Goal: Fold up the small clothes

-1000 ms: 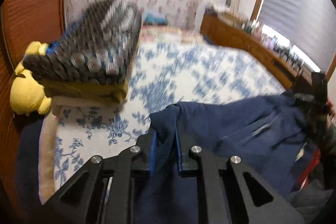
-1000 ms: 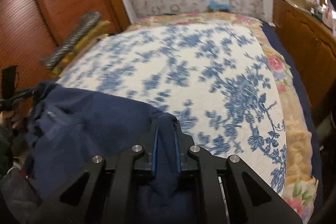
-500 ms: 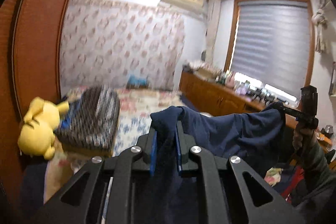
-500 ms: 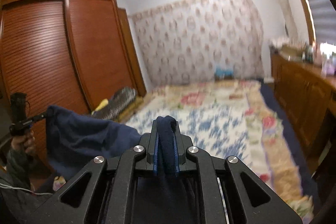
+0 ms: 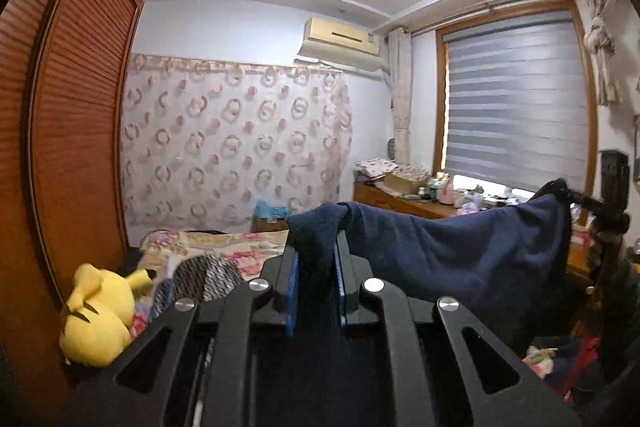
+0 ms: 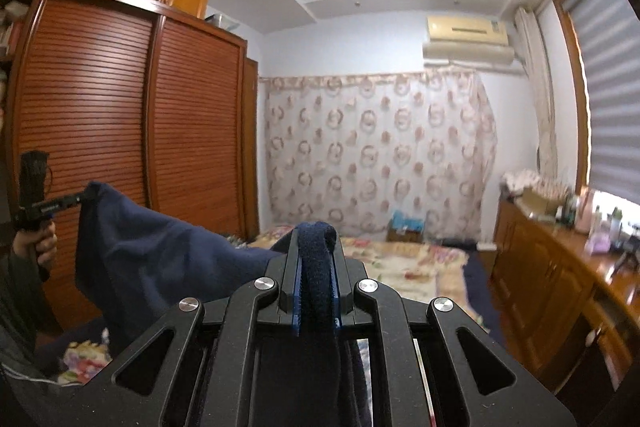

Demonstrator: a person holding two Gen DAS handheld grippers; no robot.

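High above the bed [image 5: 224, 241], a dark blue garment [image 5: 452, 247] hangs stretched between two grippers. Near us, the left gripper [image 5: 316, 267] pinches one corner of it. Far to the right, the right gripper [image 5: 576, 199] pinches the other corner (its own view shows the cloth squeezed tight). A yellow plush toy [image 5: 98, 315] sits low on the left.
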